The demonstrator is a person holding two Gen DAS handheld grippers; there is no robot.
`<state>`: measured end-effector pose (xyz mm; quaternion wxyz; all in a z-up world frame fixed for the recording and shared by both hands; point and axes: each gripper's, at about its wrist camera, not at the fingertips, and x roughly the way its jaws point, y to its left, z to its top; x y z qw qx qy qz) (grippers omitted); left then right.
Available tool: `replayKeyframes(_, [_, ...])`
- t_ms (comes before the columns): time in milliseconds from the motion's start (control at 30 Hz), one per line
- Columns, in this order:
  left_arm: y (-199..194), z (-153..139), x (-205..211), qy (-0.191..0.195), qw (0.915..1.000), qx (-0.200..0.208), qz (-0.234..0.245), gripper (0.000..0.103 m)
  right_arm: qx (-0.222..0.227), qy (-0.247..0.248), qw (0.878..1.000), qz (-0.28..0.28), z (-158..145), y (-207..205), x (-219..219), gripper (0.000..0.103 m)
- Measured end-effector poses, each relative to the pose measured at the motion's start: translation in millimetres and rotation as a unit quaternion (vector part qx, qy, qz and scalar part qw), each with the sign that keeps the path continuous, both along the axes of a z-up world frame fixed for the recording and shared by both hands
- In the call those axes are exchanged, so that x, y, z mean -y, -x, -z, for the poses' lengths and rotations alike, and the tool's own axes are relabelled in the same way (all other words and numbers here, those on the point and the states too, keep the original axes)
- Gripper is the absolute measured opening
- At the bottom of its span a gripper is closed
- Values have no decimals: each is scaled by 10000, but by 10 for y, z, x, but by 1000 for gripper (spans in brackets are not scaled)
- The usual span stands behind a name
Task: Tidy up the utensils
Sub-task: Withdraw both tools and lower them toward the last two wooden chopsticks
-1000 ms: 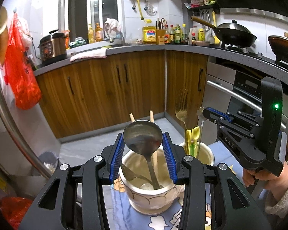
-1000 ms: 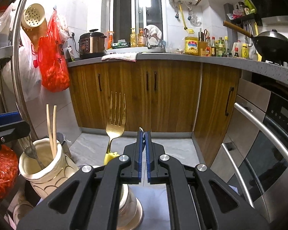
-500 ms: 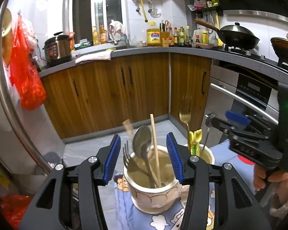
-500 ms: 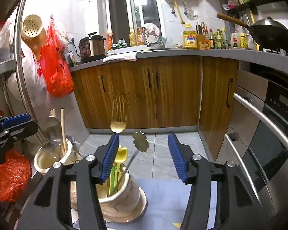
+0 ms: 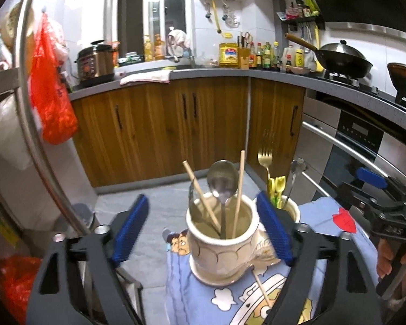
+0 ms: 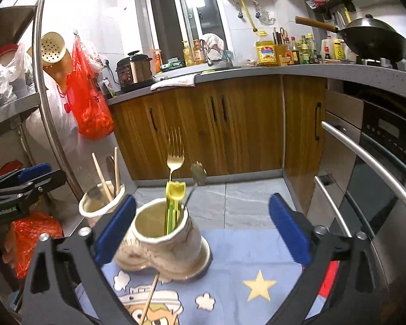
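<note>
Two cream ceramic holders stand on a blue cartoon cloth (image 5: 257,303). The left holder (image 5: 222,246) holds a steel spoon (image 5: 222,181), a fork and two wooden chopsticks (image 5: 239,187). The right holder (image 6: 165,241) holds a gold fork (image 6: 175,157), yellow-green utensils (image 6: 174,197) and a steel flower-ended utensil (image 6: 197,174). A loose chopstick (image 6: 150,298) lies on the cloth in front of the holders. My left gripper (image 5: 203,230) is open and empty, its jaws either side of the left holder. My right gripper (image 6: 201,227) is open and empty, just behind the right holder.
A metal rack post (image 6: 44,103) rises at the left with red bags (image 6: 90,108) hanging by it. Wooden cabinets (image 5: 181,124) stand beyond the floor. An oven with steel handles (image 6: 365,157) is close on the right.
My left gripper let go of the spoon, which now stands in the left holder, and opened wide. My right gripper went from shut to wide open, and both pulled back a little.
</note>
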<state>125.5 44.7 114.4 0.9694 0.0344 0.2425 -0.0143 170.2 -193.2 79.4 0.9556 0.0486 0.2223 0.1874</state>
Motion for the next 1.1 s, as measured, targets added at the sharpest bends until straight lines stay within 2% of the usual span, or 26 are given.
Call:
replayKeyframes(67, [87, 16, 0, 19, 10000, -40, -39, 85, -80, 37, 9999, 49, 31, 72, 44, 98])
replayKeyframes(133, [161, 35, -11, 59, 9999, -62, -80, 91, -219, 112, 9997, 62, 83, 129, 83, 98])
replayKeyframes(300, [352, 149, 0, 94, 9998, -171, -78, 92, -492, 372, 9981, 93, 244, 261, 148, 98])
replayKeyframes(433, [459, 315, 37, 128, 9992, -364, -47, 92, -880, 483, 9949, 112, 432, 343, 209, 98])
replayKeyframes(733, [583, 1013, 168, 411, 9929, -1119, 50, 92, -1464, 807, 9858, -154, 864, 597, 111, 98])
replayKeyframes(933, [641, 1320, 204, 478, 9898, -1336, 120, 92, -1645, 962, 9808, -405, 1052, 739, -39, 97])
replayKeyframes(1033, [663, 1425, 188, 489, 9900, -1319, 101, 92, -1702, 1034, 9785, -531, 1144, 794, -102, 97])
replayKeyframes(1100, [669, 1478, 177, 490, 9897, -1343, 100, 92, -1745, 1110, 9763, -631, 1204, 820, -166, 89])
